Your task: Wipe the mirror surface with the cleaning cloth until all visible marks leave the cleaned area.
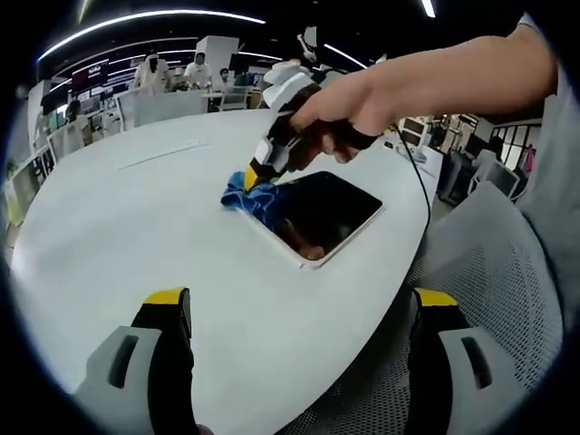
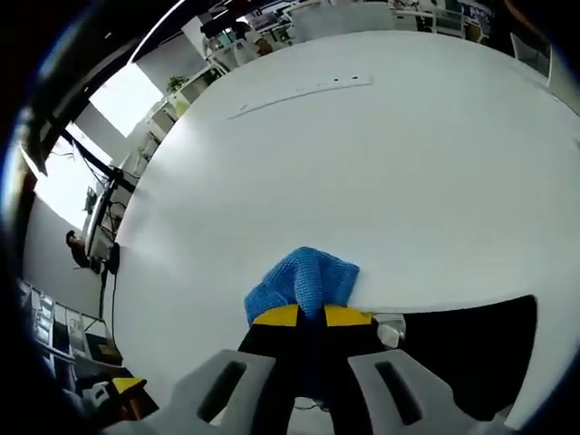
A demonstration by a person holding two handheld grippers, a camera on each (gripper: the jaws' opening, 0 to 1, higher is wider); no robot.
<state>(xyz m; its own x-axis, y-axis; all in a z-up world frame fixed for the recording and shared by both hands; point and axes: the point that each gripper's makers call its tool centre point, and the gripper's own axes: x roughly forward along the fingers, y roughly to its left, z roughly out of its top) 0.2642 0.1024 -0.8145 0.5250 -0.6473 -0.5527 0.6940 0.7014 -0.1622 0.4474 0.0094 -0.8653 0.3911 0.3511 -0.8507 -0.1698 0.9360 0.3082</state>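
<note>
Right gripper (image 1: 256,172) jaws pinched closed on blue cleaning cloth (image 2: 304,283), pressing it at mirror (image 1: 322,216) far corner, near desk (image 1: 136,227) edge. Left gripper (image 1: 294,313) jaws wide apart, empty, hovering. Risks: unbraced mirror sliding toward edge; cloth bunching, leaving marks.

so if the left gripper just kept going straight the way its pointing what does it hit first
Probably the bare white table first, then the mirror, which the right gripper wipes with the blue cloth. The left gripper is open, and depth is hard to judge.
</note>
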